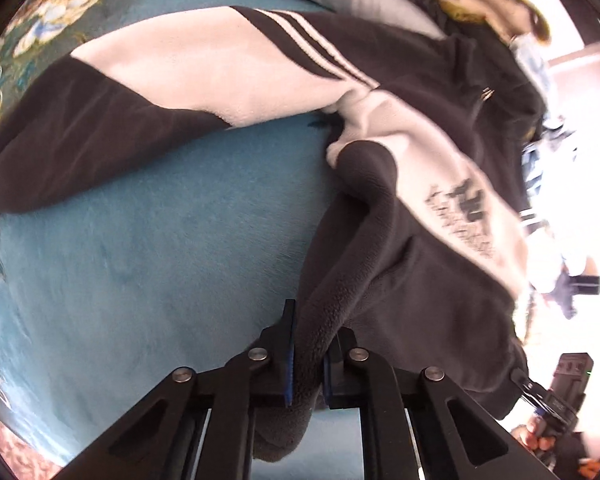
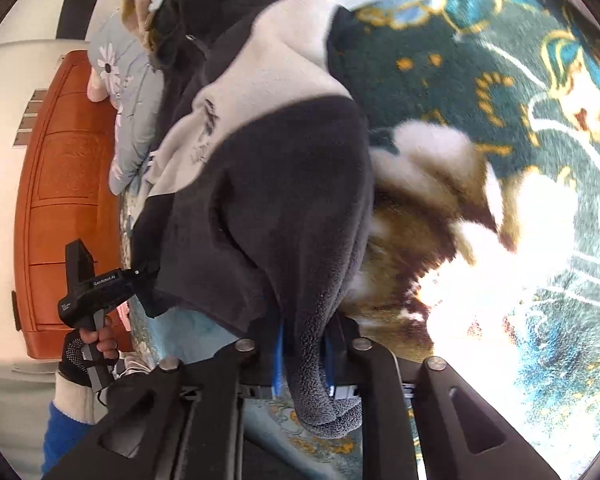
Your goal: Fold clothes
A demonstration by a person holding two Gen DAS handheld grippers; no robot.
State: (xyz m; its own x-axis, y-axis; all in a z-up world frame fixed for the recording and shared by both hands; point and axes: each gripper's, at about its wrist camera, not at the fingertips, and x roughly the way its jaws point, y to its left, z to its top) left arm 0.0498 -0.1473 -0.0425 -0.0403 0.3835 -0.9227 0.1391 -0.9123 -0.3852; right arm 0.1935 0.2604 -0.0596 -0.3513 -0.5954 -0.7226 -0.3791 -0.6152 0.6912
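Note:
A black and white fleece jacket (image 1: 400, 184) with three white stripes lies partly on a teal blanket (image 1: 148, 232), one sleeve stretched to the left. My left gripper (image 1: 309, 356) is shut on the jacket's dark hem, which bunches between the blue pads. In the right wrist view the same jacket (image 2: 284, 184) hangs lifted, and my right gripper (image 2: 304, 356) is shut on another part of its hem. The left gripper (image 2: 100, 284) also shows there, held by a gloved hand (image 2: 80, 352) and clamped on the hem's corner.
A light blue flowered pillow (image 2: 128, 92) and other clothes lie at the far end of the bed. An orange-brown wooden headboard (image 2: 60, 184) stands behind. The blanket's flowered border (image 2: 500, 92) spreads to the right. The other gripper (image 1: 556, 400) appears at lower right.

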